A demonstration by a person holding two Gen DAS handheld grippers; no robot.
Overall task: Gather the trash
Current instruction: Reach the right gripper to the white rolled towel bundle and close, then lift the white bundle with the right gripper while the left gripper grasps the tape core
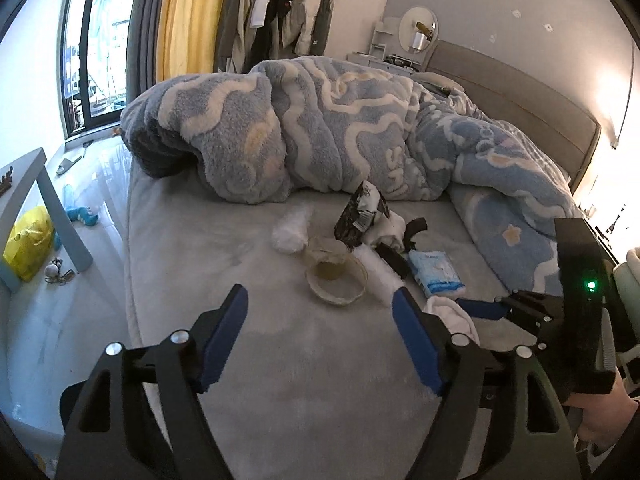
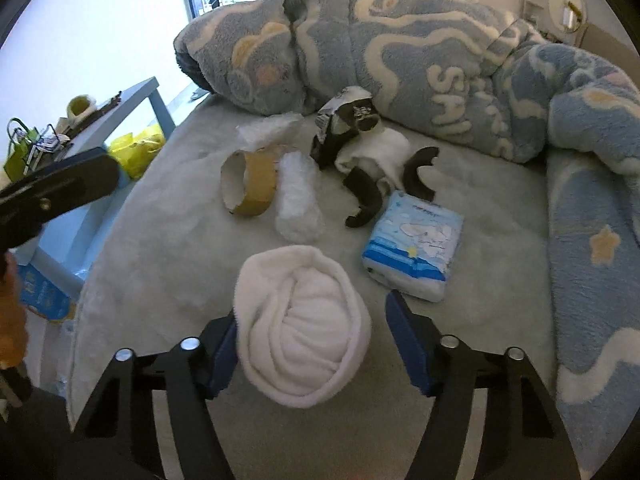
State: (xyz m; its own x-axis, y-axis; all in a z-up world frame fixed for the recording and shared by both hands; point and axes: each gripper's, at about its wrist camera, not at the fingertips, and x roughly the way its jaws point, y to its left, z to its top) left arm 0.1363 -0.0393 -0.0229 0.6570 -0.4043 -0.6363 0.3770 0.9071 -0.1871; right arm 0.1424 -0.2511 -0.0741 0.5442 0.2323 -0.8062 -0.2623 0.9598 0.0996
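Litter lies on the grey bed (image 1: 224, 248): an empty brown tape roll (image 1: 337, 277) (image 2: 249, 183), clear plastic wrap (image 1: 289, 230) (image 2: 298, 204), a crumpled dark snack wrapper (image 1: 362, 216) (image 2: 344, 124), black curved pieces (image 2: 362, 198), a blue tissue pack (image 1: 437, 273) (image 2: 414, 248). A rolled white sock (image 2: 302, 328) (image 1: 452, 316) sits between the fingers of my open right gripper (image 2: 312, 340); contact is unclear. My left gripper (image 1: 320, 340) is open and empty, short of the tape roll.
A bunched blue and white fleece blanket (image 1: 320, 128) fills the far and right side of the bed. A light blue side table (image 1: 28, 200) (image 2: 132, 100) and a yellow bag (image 1: 28, 240) stand left of the bed. The bed's left edge drops to the floor.
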